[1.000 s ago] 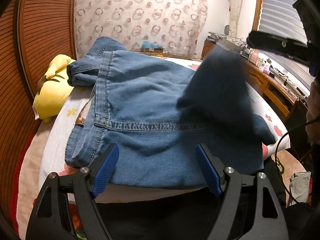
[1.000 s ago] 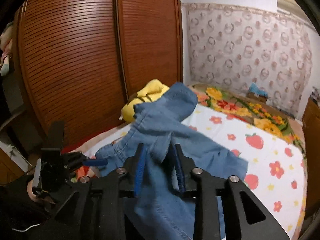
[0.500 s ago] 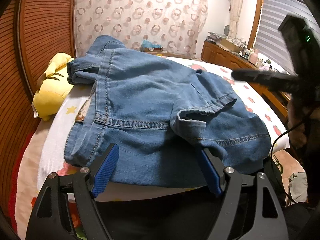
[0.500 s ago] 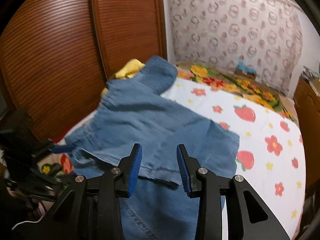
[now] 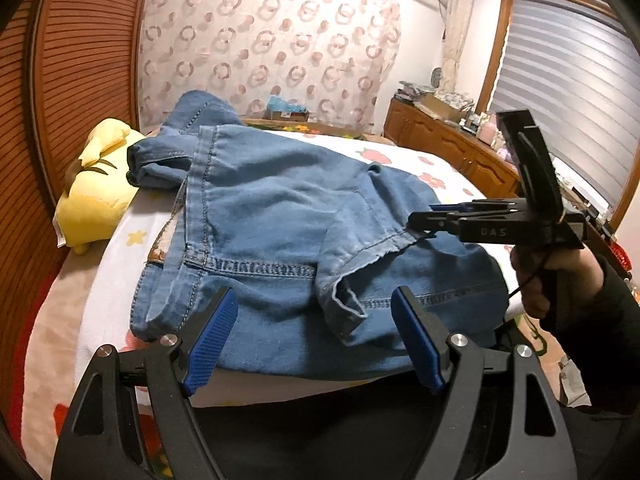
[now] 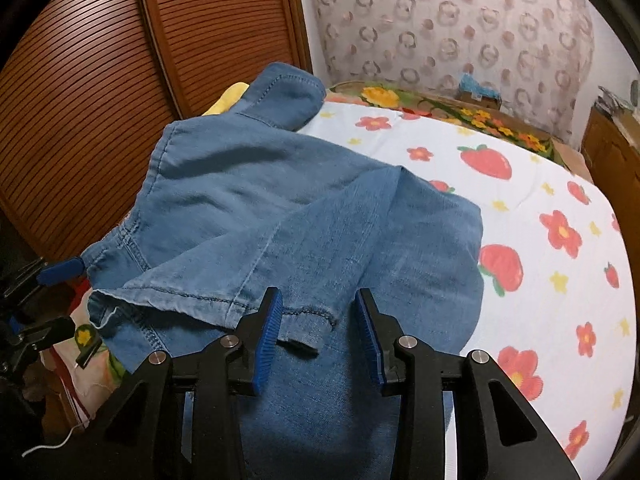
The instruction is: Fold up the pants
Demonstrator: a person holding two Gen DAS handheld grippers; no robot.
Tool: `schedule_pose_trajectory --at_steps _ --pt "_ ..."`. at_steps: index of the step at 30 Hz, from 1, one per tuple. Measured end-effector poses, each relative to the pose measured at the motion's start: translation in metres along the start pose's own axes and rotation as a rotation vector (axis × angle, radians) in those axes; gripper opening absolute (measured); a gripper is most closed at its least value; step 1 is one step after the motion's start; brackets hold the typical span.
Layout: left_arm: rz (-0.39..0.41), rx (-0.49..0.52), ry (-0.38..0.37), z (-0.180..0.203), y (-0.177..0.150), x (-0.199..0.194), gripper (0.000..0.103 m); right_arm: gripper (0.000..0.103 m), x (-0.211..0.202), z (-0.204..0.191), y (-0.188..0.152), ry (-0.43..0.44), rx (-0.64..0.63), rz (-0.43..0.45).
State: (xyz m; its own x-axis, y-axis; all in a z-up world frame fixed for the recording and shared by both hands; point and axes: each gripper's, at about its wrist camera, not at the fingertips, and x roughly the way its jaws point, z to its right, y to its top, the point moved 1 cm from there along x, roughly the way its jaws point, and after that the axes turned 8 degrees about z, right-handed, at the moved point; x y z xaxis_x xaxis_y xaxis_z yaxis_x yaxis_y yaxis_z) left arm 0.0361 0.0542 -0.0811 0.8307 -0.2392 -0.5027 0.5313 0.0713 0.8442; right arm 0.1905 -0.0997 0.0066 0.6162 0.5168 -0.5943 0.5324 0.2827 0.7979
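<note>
A bedroom was shown, with a bed [image 6: 532, 184] covered by a white sheet printed with red flowers and strawberries, ribbed wooden wardrobe doors [image 6: 88, 92] on the left and a ring-patterned curtain [image 5: 272, 40] at the far end.

Nearest in the left wrist view, the left hand-held gripper [image 5: 316, 340] was held over the near edge of the bed with its blue pads spread wide apart and nothing between them. In the right wrist view, the right hand-held gripper [image 6: 318, 336] was seen with its pads parted and clamped on nothing; the frayed hem of a folded-over leg lay just beyond and partly between the pads, and no contact with the cloth was visible. The same tool was seen from the side in the left wrist view, gripped by a hand [image 5: 556, 280] in a dark sleeve at the right.

The blue denim pants [image 5: 280, 216] were spread on the near left part of the bed, one leg folded back across the rest, its hem towards the near edge. Farther off, part of the denim was draped up over a yellow plush toy [image 5: 96, 196] by the wardrobe. A wooden dresser [image 5: 448, 152] stood at the far right below a window blind [image 5: 568, 80].
</note>
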Motion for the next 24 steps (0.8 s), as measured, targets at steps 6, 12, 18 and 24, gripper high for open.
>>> schedule_pose_trajectory --at_steps 6,12,18,24 --pt "-0.022 0.003 -0.016 -0.001 -0.002 0.016 0.061 0.039 0.007 -0.002 0.003 0.007 0.0 0.007" --pt "-0.058 0.041 -0.035 0.007 -0.006 0.034 0.03 0.008 0.007 0.007 -0.008 0.071 -0.008 -0.003" --pt "-0.016 0.056 -0.058 0.015 0.006 0.022 0.007 0.006 -0.027 0.007 0.021 0.11 -0.032 0.093" --pt "0.123 0.019 -0.087 0.014 0.041 -0.022 0.007 0.005 -0.061 -0.009 0.072 0.119 -0.122 0.19"
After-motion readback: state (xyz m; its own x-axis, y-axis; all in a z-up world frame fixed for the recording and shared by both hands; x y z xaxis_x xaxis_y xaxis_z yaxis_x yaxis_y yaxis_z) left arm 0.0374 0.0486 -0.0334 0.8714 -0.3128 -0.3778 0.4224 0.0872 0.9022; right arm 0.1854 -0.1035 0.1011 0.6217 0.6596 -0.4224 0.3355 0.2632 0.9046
